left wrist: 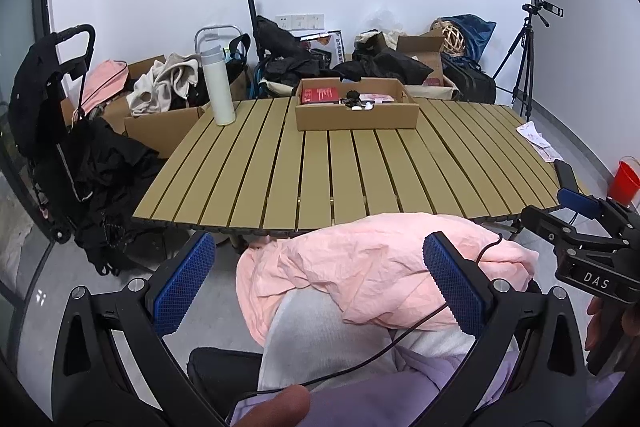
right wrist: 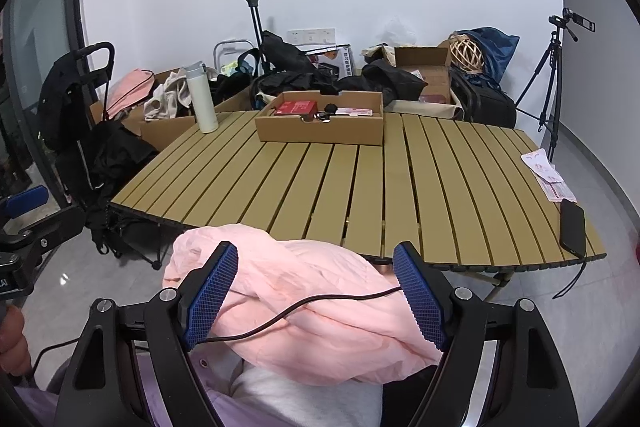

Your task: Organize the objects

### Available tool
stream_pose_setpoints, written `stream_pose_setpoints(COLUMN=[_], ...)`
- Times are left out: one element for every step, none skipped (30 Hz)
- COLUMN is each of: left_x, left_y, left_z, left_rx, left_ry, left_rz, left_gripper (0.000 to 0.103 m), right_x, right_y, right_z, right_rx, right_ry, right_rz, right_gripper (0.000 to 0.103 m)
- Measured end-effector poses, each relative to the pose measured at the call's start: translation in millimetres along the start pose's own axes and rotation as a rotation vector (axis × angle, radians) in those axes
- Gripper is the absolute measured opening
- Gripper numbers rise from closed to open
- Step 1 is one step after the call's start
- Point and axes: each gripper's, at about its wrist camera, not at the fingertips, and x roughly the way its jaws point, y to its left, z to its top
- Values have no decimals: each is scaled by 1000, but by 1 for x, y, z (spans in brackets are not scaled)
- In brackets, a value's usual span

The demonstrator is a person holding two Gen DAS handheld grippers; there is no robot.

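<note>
While both my left gripper (left wrist: 320, 287) and right gripper (right wrist: 316, 297) hang spread wide and hold nothing, the crumpled pink cloth (right wrist: 320, 315) lies bunched on my lap, just before the slatted counter (right wrist: 360, 179).

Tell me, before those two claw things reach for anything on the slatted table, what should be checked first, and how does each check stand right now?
1. Left gripper open, holding nothing: ok.
2. Right gripper open, holding nothing: ok.
3. Cardboard box open-topped, with room inside: ok.
4. Black cable kept out of the grippers' way: not ok, it trails across the pink cloth between the right gripper's fingers.
5. White bottle upright on the table: ok.
6. Phone safely placed: not ok, at the table's edge.
</note>
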Motion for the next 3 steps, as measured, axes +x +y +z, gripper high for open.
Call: stream_pose_setpoints(left_x=[1, 0, -1], left_y=[0, -1, -1], left_z=[0, -1, 0], left_rx=[0, 7, 11], left_ry=[3, -2, -6], left_rz=[0, -4, -4], left_gripper=[103, 103, 103], right_x=[0, 0, 0], right_y=[0, -1, -1], right_z=[0, 0, 0], right_rx=[1, 2, 3], right_ry=[0, 0, 0], right_rz=[0, -1, -1], right_gripper=[83, 83, 83])
